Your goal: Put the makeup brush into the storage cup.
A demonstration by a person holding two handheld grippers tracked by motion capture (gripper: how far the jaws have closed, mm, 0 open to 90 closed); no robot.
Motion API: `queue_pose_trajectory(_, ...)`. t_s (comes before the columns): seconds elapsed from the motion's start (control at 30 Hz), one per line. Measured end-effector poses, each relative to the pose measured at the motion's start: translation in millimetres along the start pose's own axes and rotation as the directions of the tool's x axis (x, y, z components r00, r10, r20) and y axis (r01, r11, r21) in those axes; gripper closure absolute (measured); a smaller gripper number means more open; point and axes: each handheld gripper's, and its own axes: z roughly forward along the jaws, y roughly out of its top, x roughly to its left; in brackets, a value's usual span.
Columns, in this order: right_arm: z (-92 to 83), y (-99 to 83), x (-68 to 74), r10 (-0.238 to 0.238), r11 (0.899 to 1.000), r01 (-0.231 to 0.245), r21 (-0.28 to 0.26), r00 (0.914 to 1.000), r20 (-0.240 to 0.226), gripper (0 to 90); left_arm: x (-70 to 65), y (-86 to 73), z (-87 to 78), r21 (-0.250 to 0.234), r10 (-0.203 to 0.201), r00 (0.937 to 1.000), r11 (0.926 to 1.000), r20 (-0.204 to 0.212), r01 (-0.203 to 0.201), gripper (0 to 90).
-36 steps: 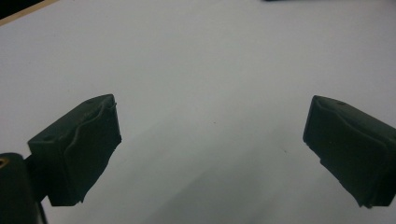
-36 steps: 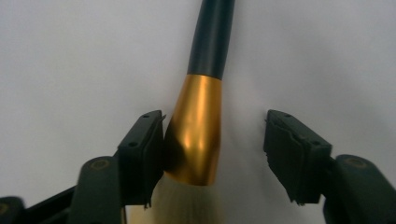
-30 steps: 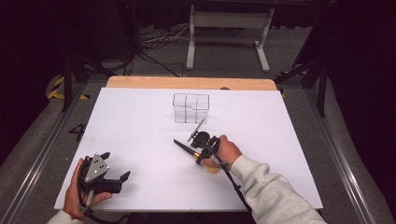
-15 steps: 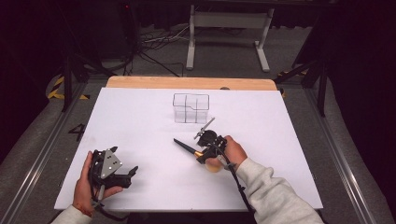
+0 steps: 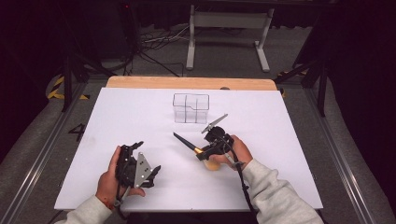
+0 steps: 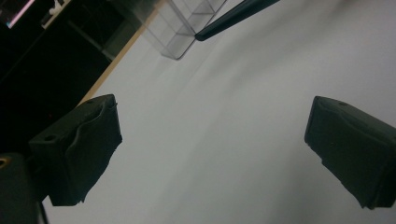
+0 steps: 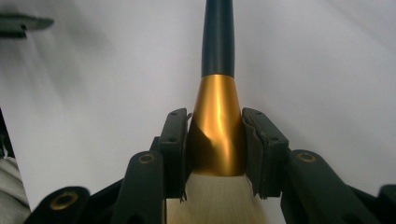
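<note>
We're gripping a makeup brush (image 7: 218, 116) w/ the right gripper (image 7: 215, 140) — both pads pressed tight on its gold ferrule, one each side, in the right gripper view. The black handle runs straight ahead from the jaws, over the white table sheet (image 7: 327, 70); the pale bristles sit below the ferrule, back between the jaws.

In the high view the right gripper (image 5: 215, 142) is just right of table centre, near the front half. The brush (image 5: 187, 142) points up and to the left, handle tip clear of the sheet as far as we can tell, bristle end (image 5: 212, 164) under our right hand (image 5: 236, 151).

A clear plastic organiser (image 5: 191, 108) w/ several compartments stands upright further back, near the middle of the white sheet (image 5: 289, 154). It's apart from the brush, no contact. We can't tell if anything's in the compartments.

Left gripper (image 5: 140, 169) is in our left hand (image 5: 109, 179) at the front left, well apart from the brush. In the left gripper view its jaws stand wide apart w/ nothing but bare sheet between them — the left gripper (image 6: 210, 154) faces toward the organiser (image 6: 182, 28) and the brush's handle tip (image 6: 233, 16), both at the top edge of that view.
</note>
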Motion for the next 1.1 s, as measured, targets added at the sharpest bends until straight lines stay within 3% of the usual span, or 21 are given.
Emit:
queue_pose_trajectory(0.13,-0.7,0.6,2.0,0.002,1.000,-0.002,-0.004,0.9996,-0.028,63.7,-14.3,7.5,3.5,-0.022,0.100,0.9949,0.9947,-0.011,-0.100,6.1)
queue_pose_trajectory(0.2,-1.1,2.0,5.3,-0.012,1.000,0.012,0.002,0.9992,-0.037,63.6,-18.8,9.6,4.0,-0.029,0.119,0.9925,0.9923,-0.026,-0.120,7.2)
queue_pose_trajectory(0.27,-1.3,4.2,8.7,-0.018,1.000,0.018,0.002,0.9989,-0.044,63.7,-22.0,12.0,3.7,-0.050,0.167,0.9838,0.9841,-0.063,-0.171,8.1)
queue_pose_trajectory(0.37,-1.3,8.2,16.0,-0.042,0.999,0.043,0.007,0.9981,-0.044,63.6,-28.5,15.5,3.3,-0.050,0.240,0.9634,0.9677,-0.120,-0.247,10.4)
queue_pose_trajectory(0.4,-1.3,8.2,16.0,-0.042,0.999,0.043,0.007,0.9981,-0.044,63.6,-28.5,15.5,3.3,-0.050,0.240,0.9634,0.9677,-0.120,-0.247,11.5)
queue_pose_trajectory(0.43,-1.2,10.2,19.6,-0.051,0.999,0.052,0.006,0.9976,-0.045,63.7,-31.1,15.6,3.3,-0.053,0.249,0.9594,0.9647,-0.132,-0.258,11.5)
queue_pose_trajectory(0.5,-0.9,15.2,29.6,-0.078,0.997,0.078,0.000,0.9963,-0.038,63.6,-35.1,17.0,5.7,-0.042,0.296,0.9417,0.9512,-0.160,-0.306,13.9)
queue_pose_trajectory(0.57,0.2,17.9,36.4,-0.092,0.996,0.092,0.001,0.9951,-0.035,63.6,-38.3,17.7,7.7,-0.030,0.323,0.9276,0.9419,-0.187,-0.334,15.8)
queue_pose_trajectory(0.6,1.1,19.0,39.8,-0.100,0.995,0.100,0.003,0.9944,-0.035,63.6,-39.8,17.1,8.3,-0.027,0.329,0.9248,0.9399,-0.190,-0.340,17.4)
queue_pose_trajectory(0.63,1.8,19.7,42.0,-0.107,0.994,0.107,0.005,0.9936,-0.037,63.6,-40.9,17.6,9.0,-0.030,0.352,0.9146,0.9307,-0.199,-0.365,19.2)
queue_pose_trajectory(0.7,4.5,21.8,47.5,-0.122,0.992,0.123,0.012,0.9917,-0.039,63.6,-44.2,17.6,9.4,-0.027,0.373,0.9013,0.9213,-0.220,-0.388,22.0)
queue_pose_trajectory(0.73,6.1,22.9,50.1,-0.121,0.992,0.122,0.016,0.9920,-0.035,63.6,-45.2,17.8,9.3,-0.025,0.378,0.8987,0.9193,-0.222,-0.393,23.8)
queue_pose_trajectory(0.83,9.3,25.5,53.1,-0.131,0.991,0.132,0.022,0.9908,-0.032,63.6,-48.5,19.5,10.0,-0.022,0.407,0.8800,0.9049,-0.244,-0.425,28.9)
queue_pose_trajectory(0.87,10.6,26.8,54.6,-0.133,0.991,0.134,0.026,0.9907,-0.028,63.7,-49.7,20.1,9.7,-0.013,0.408,0.8800,0.9056,-0.243,-0.424,31.6)
queue_pose_trajectory(0.97,14.5,30.1,57.1,-0.137,0.990,0.137,0.032,0.9905,-0.016,63.6,-54.2,22.0,10.0,-0.008,0.435,0.8663,0.8928,-0.246,-0.450,36.8)
queue_pose_trajectory(1.0,15.4,31.0,58.0,-0.140,0.990,0.140,0.033,0.9901,-0.016,63.6,-55.5,22.6,9.7,0.007,0.455,0.8540,0.8834,-0.252,-0.469,37.7)
queue_pose_trajectory(1.07,17.2,32.9,59.6,-0.140,0.990,0.140,0.034,0.9902,-0.005,63.6,-57.7,23.6,12.0,0.033,0.481,0.8390,0.8715,-0.255,-0.489,41.0)
queue_pose_trajectory(1.1,17.2,32.9,59.6,-0.140,0.990,0.140,0.034,0.9902,-0.005,63.6,-57.7,23.6,12.0,0.033,0.481,0.8390,0.8715,-0.255,-0.489,42.1)
